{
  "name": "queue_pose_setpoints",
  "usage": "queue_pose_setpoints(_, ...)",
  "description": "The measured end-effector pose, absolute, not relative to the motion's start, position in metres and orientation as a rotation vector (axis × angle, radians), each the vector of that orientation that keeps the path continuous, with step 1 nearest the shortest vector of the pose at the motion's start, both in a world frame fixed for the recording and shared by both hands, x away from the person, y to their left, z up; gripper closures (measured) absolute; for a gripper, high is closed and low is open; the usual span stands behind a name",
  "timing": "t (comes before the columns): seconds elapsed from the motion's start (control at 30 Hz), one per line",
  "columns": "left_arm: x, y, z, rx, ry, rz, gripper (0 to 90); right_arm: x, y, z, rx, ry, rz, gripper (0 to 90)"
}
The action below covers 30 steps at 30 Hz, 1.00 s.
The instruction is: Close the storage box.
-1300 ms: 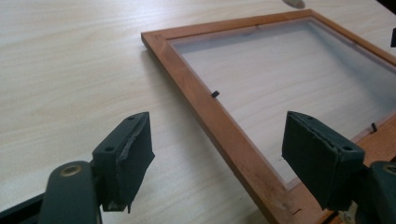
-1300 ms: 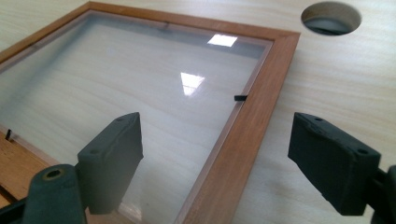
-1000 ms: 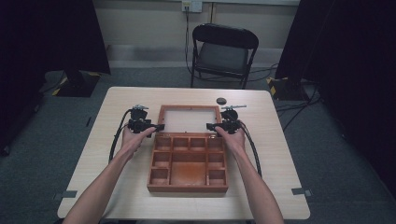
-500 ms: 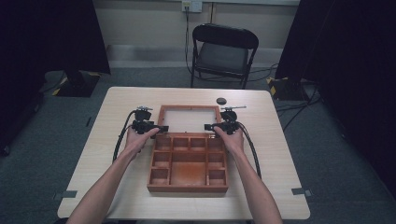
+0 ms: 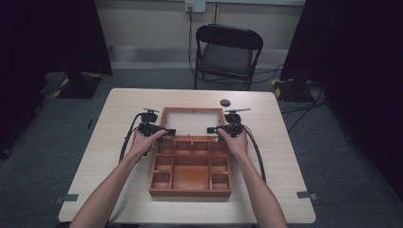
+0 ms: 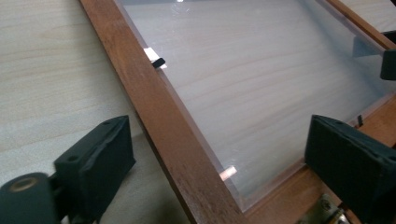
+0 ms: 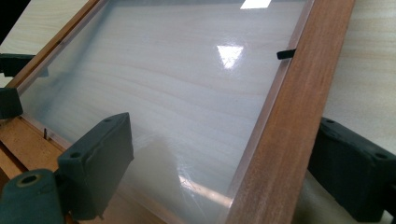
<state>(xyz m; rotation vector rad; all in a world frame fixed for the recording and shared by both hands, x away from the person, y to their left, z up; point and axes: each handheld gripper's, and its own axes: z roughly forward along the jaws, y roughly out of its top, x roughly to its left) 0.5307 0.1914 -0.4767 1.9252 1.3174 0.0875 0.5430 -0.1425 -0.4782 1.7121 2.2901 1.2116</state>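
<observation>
High view: the wooden box (image 5: pixel 191 164) lies open on the counter (image 5: pixel 119 109), its glazed lid (image 5: pixel 192 121) flat behind it, left claw (image 5: pixel 170 131) and right claw (image 5: pixel 209 129) at the lid's sides. Left gripper view — the left claw's jaws, just opening, straddle the lid's frame rail (image 6: pixel 159 112) without touching. Right gripper view — jaws apart around the opposite rail (image 7: pixel 285 116).

Wooden box (image 5: pixel 191 166), lid (image 5: pixel 192 122) flat open, 2 grippers (image 5: pixel 167 131) (image 5: pixel 211 129) at lid's sides.

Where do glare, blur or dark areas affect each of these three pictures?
Right gripper view: bright glare patches on the clear lid panel; near jaws soft. Left gripper view: faint glare at the panel's top edge; jaws blurred. High view: table evenly lit, both sides of the room dark.
</observation>
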Motion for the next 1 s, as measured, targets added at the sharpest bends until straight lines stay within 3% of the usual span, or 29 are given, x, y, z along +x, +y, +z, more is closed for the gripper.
queue_pose_setpoints(0.43,0.532,0.185,-0.48,1.907,1.318,0.065,3.3,0.539,-0.142,-0.478,1.697,2.261,1.213,11.3)
queue_pose_setpoints(0.47,0.532,0.186,-0.483,1.876,1.328,0.005,4.1,0.539,-0.142,-0.478,1.696,2.26,1.213,11.3)
queue_pose_setpoints(0.6,0.532,0.186,-0.486,1.847,1.327,-0.012,5.9,0.539,-0.142,-0.478,1.694,2.261,1.212,11.2)
queue_pose_setpoints(1.0,0.534,0.186,-0.474,1.913,1.289,0.028,9.1,0.537,-0.142,-0.468,1.638,2.224,1.214,16.5)
